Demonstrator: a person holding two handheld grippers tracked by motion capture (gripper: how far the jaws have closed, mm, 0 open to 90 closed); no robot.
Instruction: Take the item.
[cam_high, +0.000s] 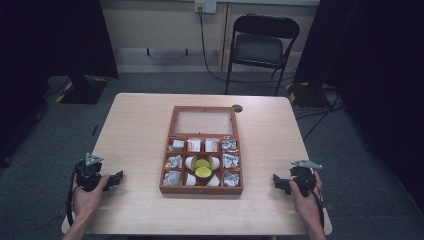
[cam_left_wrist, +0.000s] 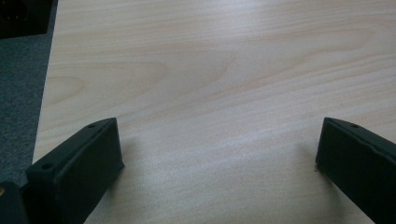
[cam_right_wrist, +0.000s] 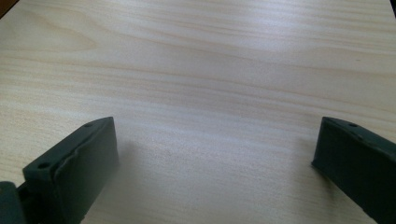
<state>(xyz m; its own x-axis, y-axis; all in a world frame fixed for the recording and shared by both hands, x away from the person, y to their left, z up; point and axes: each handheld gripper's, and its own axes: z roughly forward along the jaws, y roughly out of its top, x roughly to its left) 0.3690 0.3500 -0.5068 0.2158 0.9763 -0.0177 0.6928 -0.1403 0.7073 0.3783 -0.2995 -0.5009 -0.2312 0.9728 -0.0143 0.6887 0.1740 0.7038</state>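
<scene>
Surface was a pale wood-grain table, rounded corners, on grey carpet; dark curtains filled the upper left and right of the high view, and one black folding chair stood at top centre before a light wall with a socket and a hanging cable.

Lower left of the high view: I saw the left gripper resting at the table's near edge, held by the left hand, grey three-cornered plate on top. In the left gripper view its two black, blocky jaws stood wide apart over bare wood, nothing between them.

Centre: one reddish-brown wooden box lay flat, its glass-paned lid opened away toward the top of the frame. Inside I counted a grid of compartments: small silvery and white-orange packets around the sides, white rounded pieces and two yellow-green discs in the middle cell. Contents too small to identify further.

Lower right: the right gripper, in the right hand, well apart from the box. The right gripper view showed its jaws likewise spread wide on bare wood.
</scene>
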